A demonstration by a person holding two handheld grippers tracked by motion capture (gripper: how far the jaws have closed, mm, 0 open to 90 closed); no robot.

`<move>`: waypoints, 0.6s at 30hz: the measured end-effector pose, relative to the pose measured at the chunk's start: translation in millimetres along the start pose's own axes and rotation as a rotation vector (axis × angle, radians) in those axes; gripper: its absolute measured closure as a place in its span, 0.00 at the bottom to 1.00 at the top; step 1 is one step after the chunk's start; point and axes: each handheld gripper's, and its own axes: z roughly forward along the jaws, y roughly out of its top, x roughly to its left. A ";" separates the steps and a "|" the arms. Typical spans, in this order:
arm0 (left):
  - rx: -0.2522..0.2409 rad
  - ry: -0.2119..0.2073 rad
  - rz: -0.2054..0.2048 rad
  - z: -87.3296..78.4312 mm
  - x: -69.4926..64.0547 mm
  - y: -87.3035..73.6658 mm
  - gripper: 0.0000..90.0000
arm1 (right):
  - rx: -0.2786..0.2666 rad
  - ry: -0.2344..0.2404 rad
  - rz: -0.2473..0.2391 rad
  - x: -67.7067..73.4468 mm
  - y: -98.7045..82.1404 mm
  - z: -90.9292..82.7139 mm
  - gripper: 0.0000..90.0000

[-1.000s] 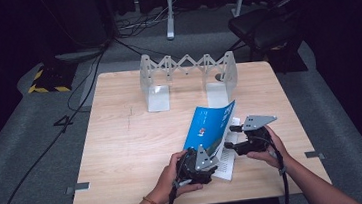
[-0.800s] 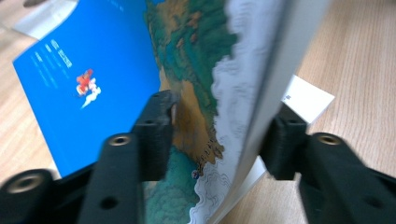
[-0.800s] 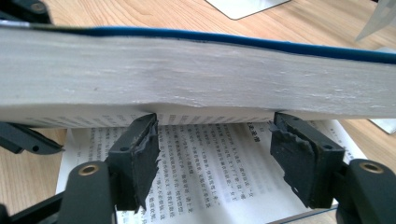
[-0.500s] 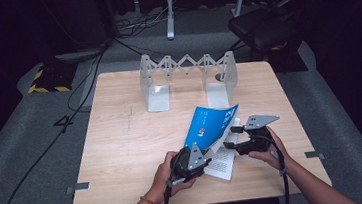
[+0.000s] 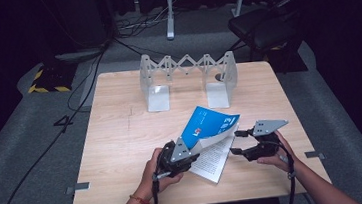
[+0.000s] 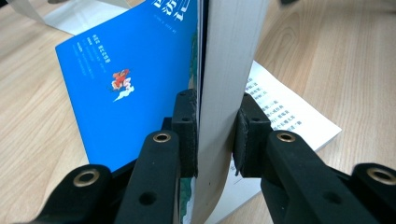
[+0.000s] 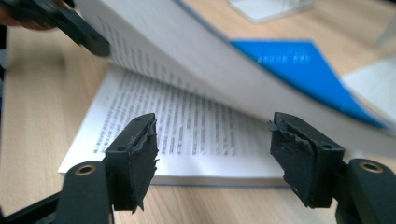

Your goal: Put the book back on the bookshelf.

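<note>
We find the left tongs (image 6: 215, 135) clamped on the blue book's (image 5: 210, 127) cover and front pages, lifted above the table (image 5: 122, 138). Right tongs (image 7: 212, 158) stand half open, empty, facing the flat pages. Next: pin them

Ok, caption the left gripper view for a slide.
Left gripper clamped on the lifted front half of the blue book above the table.
</note>
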 end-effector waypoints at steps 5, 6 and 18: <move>0.020 -0.015 0.008 -4.7 6.7 -3.9 0.81 | -0.041 -0.036 -0.055 -2.4 16.2 -4.2 0.35; 0.022 -0.020 0.011 -5.1 7.6 -4.7 0.81 | -0.040 -0.041 -0.069 -3.5 18.3 -2.1 0.35; 0.030 -0.046 -0.005 -14.7 22.4 -12.3 0.79 | 0.098 -0.009 -0.192 -18.1 19.6 40.9 0.32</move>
